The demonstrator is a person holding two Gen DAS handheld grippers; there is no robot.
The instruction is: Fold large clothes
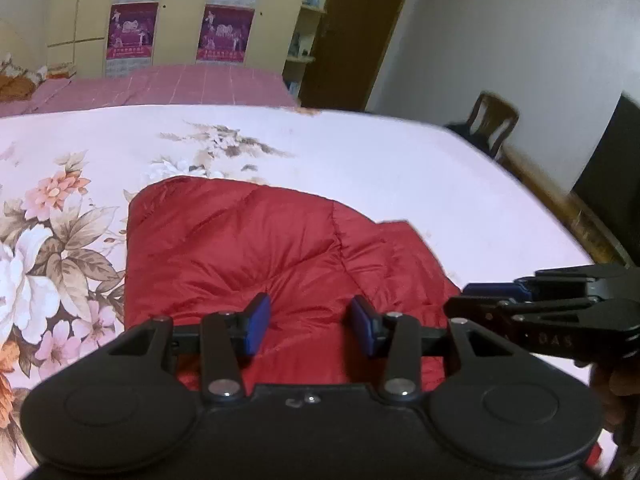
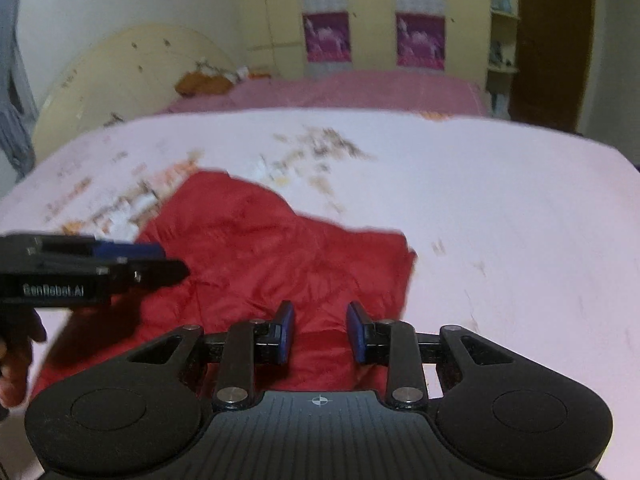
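A red puffy jacket [image 1: 260, 248] lies bundled on the floral bed sheet [image 1: 360, 152], its rounded end pointing away from me. My left gripper [image 1: 310, 312] hovers over its near part, blue pads apart with nothing between them. My right gripper [image 1: 460, 300] comes in from the right beside the jacket's right edge. In the right wrist view the same jacket [image 2: 260, 248] lies on the sheet [image 2: 480, 200]. The right gripper [image 2: 320, 320] stands open above the jacket's near edge and holds nothing. The left gripper [image 2: 172, 260] reaches in from the left over the cloth.
A pink bedspread [image 1: 180, 88] covers the far part of the bed, with a poster-covered wardrobe [image 1: 180, 12] behind. A wooden chair [image 1: 492, 120] and a dark panel [image 1: 612, 168] stand past the bed's right edge. A hand [image 2: 16, 360] shows at the left.
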